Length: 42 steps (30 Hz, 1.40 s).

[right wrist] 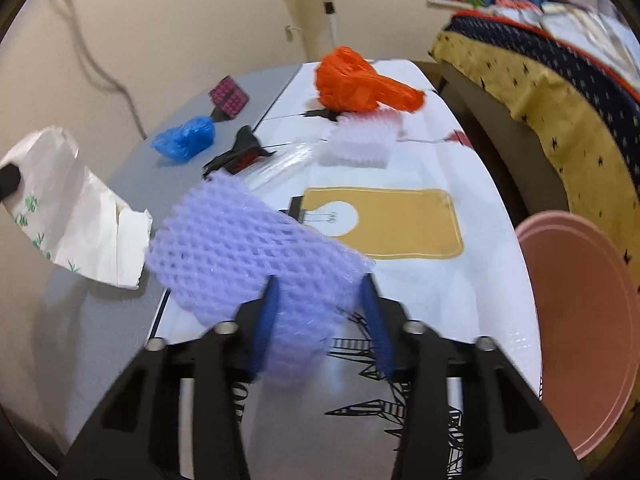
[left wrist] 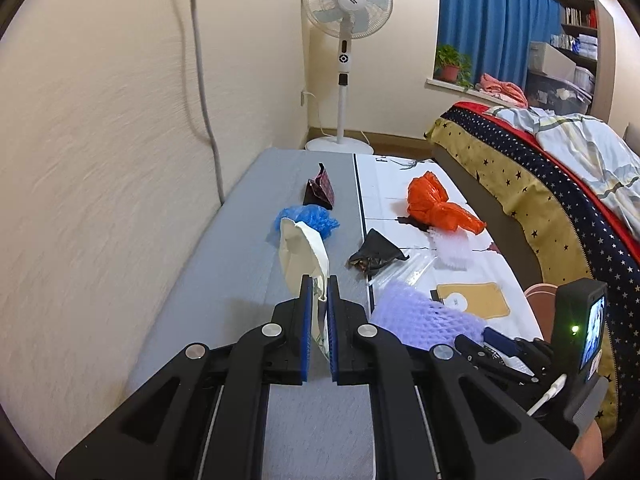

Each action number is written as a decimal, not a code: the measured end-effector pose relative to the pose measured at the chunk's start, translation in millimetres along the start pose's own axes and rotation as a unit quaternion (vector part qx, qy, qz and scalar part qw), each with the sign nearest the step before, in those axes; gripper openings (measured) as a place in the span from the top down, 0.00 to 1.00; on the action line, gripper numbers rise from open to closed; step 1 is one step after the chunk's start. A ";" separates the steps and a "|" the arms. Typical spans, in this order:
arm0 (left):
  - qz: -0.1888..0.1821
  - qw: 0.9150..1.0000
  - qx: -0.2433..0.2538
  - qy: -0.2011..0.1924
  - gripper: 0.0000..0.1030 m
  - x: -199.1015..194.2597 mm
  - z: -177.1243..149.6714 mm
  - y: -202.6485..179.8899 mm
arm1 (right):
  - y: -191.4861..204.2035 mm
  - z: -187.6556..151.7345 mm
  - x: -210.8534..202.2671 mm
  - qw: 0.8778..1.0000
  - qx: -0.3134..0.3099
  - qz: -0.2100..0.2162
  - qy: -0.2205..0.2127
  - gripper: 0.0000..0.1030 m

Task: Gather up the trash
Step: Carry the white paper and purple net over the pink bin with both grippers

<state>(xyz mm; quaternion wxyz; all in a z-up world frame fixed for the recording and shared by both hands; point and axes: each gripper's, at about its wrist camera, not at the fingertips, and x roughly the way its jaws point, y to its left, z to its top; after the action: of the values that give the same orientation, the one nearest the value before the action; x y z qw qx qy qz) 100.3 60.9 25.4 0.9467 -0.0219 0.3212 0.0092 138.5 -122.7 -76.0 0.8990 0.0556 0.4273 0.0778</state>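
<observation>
My left gripper (left wrist: 320,286) is shut on a white paper bag (left wrist: 302,254) and holds it above the grey table; the bag also shows in the right wrist view (right wrist: 76,208). My right gripper (right wrist: 322,292) holds a purple foam net (right wrist: 244,248) between its blue pads, lifted over the white table; the net also shows in the left wrist view (left wrist: 420,314). On the table lie an orange plastic bag (right wrist: 360,84), a blue plastic bag (right wrist: 186,138), a black wrapper (right wrist: 240,152), a white foam net (right wrist: 362,146), clear plastic film (right wrist: 276,164) and a pink patterned wrapper (right wrist: 229,96).
A pink bin (right wrist: 584,312) stands at the right, beside the white table (right wrist: 460,312). A bed with a star-patterned cover (right wrist: 560,92) is further right. A yellow mat (right wrist: 400,224) lies on the table. A standing fan (left wrist: 346,12) and the wall are behind.
</observation>
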 end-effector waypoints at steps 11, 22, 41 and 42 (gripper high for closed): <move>-0.012 1.000 -0.002 -0.018 0.93 -7.1 -2.0 -12.2 | -13.3 -0.7 -37.2 0.998 0.018 0.019 -0.051 0.88; -0.042 0.998 0.014 -0.050 0.93 -25.0 -0.6 -41.2 | -34.9 4.5 -113.4 0.991 0.026 -0.020 -0.130 0.88; -0.106 0.991 0.034 -0.072 0.93 -36.9 -4.2 -86.1 | -73.0 -1.0 -167.2 0.981 0.053 -0.083 -0.168 0.88; -0.110 0.991 0.035 -0.073 0.93 -36.8 -3.6 -88.3 | -74.7 -1.2 -168.5 0.980 0.054 -0.087 -0.168 0.88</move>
<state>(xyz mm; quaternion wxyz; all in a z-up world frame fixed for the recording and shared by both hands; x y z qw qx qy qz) 71.6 -27.6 48.1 0.9630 -0.0232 0.2473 -0.1043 39.5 -227.5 38.8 0.9571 0.0789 0.2766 -0.0346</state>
